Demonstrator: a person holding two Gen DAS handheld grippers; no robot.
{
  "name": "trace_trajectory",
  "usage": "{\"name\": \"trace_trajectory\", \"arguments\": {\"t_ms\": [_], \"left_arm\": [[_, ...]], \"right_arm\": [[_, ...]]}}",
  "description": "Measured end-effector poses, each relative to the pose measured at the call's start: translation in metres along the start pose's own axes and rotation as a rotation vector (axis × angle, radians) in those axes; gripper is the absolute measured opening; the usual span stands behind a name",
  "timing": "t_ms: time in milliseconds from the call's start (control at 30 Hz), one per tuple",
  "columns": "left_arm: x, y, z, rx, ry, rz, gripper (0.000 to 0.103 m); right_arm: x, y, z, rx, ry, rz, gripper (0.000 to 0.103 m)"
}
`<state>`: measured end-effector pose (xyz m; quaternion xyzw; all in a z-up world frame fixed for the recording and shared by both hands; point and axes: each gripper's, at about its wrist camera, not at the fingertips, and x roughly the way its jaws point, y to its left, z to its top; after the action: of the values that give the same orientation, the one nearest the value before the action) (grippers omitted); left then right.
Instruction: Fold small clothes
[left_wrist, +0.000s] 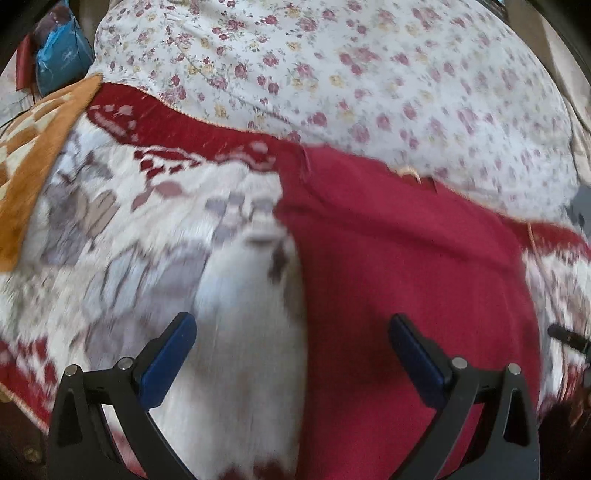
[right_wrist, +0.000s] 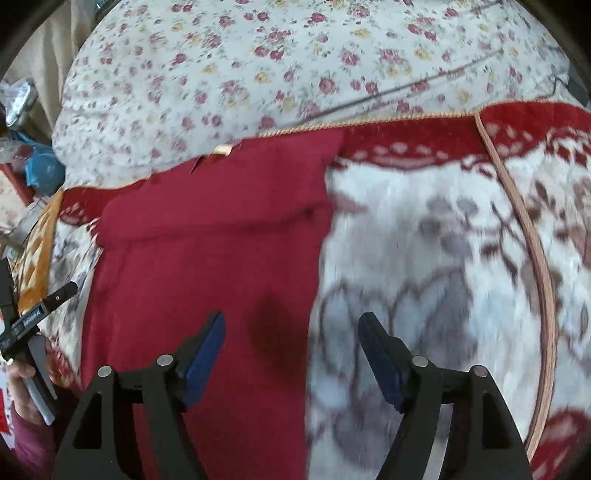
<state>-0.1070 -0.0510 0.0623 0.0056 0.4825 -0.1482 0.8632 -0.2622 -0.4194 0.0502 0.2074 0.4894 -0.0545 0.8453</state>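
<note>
Both views are smeared by motion blur, so the weave of the dark red garment (left_wrist: 406, 277) and the pattern of the red-and-white blanket (left_wrist: 147, 240) under it are hard to read, and the garment's lower part runs off the bottom edge. In the left wrist view the left gripper (left_wrist: 291, 325) hovers with fingers spread wide and empty over the garment's left edge, the cloth filling centre and right. In the right wrist view the right gripper (right_wrist: 291, 323), likewise parted and holding nothing, hangs over the garment's (right_wrist: 207, 258) right edge, with the floral quilt (right_wrist: 295, 55) across the top.

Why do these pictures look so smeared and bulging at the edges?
Left wrist view: motion blur smears the patterned blanket, while the open left gripper stays sharp; the fisheye lens bows the floral quilt. Right wrist view: the same blur and curving; a soft dark shadow falls on the red garment ahead of the open right gripper.
</note>
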Motion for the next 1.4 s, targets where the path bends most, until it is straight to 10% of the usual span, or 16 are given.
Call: {"name": "trace_trajectory", "arguments": {"t_ms": [667, 1033, 1133, 1300, 1400], "left_arm": [[-0.049, 0.004, -0.127, 0.086, 0.126, 0.003, 0.103], [-0.035, 0.006, -0.143, 0.074, 0.191, -0.041, 0.101], [-0.036, -0.001, -0.143, 0.102, 0.189, -0.053, 0.089], [-0.037, -0.004, -0.142, 0.112, 0.179, -0.009, 0.065], [-0.043, -0.001, -0.139, 0.102, 0.181, -0.032, 0.020]], "right_arm": [[-0.009, 0.010, -0.147, -0.053, 0.247, 0.090, 0.080], [-0.004, 0.018, -0.146, -0.048, 0.241, 0.166, 0.073], [-0.005, 0.023, -0.148, -0.081, 0.234, 0.145, 0.069], [-0.012, 0.037, -0.149, -0.177, 0.188, 0.087, 0.016], [-0.020, 0.045, -0.148, -0.221, 0.161, 0.104, 0.015]]}}
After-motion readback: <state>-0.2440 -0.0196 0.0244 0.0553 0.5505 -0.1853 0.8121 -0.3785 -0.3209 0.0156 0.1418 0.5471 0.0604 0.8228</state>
